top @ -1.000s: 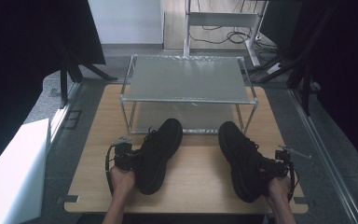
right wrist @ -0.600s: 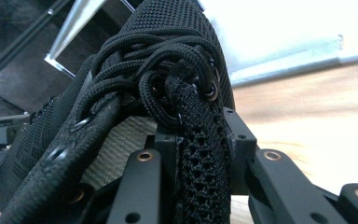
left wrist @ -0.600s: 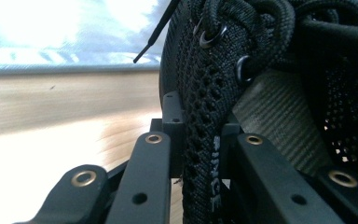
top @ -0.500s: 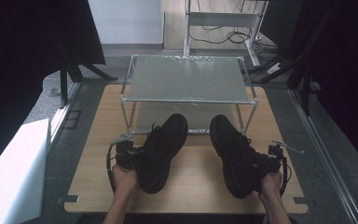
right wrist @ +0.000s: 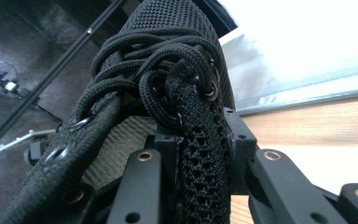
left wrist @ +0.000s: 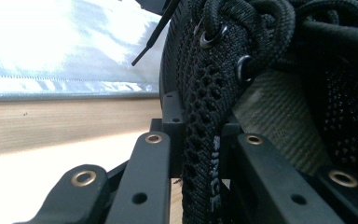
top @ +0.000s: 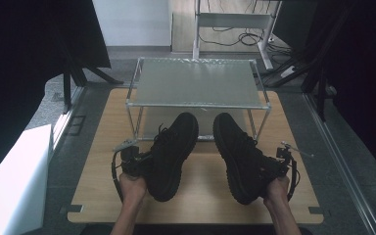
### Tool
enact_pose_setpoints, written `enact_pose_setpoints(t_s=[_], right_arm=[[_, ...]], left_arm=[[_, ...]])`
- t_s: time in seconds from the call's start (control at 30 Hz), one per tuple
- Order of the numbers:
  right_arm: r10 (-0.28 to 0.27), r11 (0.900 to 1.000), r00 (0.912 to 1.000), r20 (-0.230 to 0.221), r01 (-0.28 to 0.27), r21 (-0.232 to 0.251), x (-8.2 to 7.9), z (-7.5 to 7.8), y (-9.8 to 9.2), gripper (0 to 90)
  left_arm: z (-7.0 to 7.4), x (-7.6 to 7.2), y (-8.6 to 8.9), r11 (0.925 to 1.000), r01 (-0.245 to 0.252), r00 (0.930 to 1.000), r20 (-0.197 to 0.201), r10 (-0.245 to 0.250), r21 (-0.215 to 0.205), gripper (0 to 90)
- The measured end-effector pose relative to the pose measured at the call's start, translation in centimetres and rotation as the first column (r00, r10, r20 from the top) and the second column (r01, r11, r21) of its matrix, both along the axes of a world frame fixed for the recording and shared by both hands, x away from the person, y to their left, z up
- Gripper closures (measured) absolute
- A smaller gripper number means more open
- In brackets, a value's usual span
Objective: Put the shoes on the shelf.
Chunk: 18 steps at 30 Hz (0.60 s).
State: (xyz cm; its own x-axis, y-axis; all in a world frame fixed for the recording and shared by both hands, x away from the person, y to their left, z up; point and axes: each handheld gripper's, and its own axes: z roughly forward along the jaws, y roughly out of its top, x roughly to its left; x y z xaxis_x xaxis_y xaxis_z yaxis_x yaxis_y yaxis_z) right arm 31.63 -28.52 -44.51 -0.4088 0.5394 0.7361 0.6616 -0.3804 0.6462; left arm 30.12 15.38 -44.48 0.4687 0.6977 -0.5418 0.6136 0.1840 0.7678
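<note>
I hold two black knit lace-up shoes above the wooden table (top: 203,198), toes pointing at the rack. My left gripper (top: 139,162) is shut on the left shoe (top: 172,147), pinching its collar wall beside the eyelets (left wrist: 205,107) between the left gripper's jaws (left wrist: 200,140). My right gripper (top: 273,167) is shut on the right shoe (top: 237,154) in the same way: the laced side wall (right wrist: 193,107) sits between the right gripper's jaws (right wrist: 198,156). The shoes hang side by side, a narrow gap apart, their toes at the rack's front edge.
A metal wire rack (top: 196,83) with a frosted top shelf stands at the far half of the table, with an open lower level under it. A white box (top: 14,181) sits left of the table. Desk legs and cables (top: 235,29) lie beyond.
Both hands have carried the shoes up and forward toward the rack. The right shoe has also shifted left, closing the gap to the left shoe. Both grips are unchanged.
</note>
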Motion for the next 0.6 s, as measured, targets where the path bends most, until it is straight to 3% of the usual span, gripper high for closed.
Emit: enact_pose_setpoints(t_s=[0.27,0.6], right_arm=[[0.018,0.999,0.9998,0.001,-0.018,0.041,0.0,1.2,1.0,72.4],[0.030,0.998,0.9995,0.010,-0.030,0.059,0.2,3.0,2.3,72.4]], left_arm=[[1.3,-0.3,-0.1,0.9993,-0.003,0.9997,0.024,0.004,-0.038,79.9],[2.8,-0.3,-0.3,0.9973,-0.026,0.9985,0.045,0.029,-0.069,80.0]])
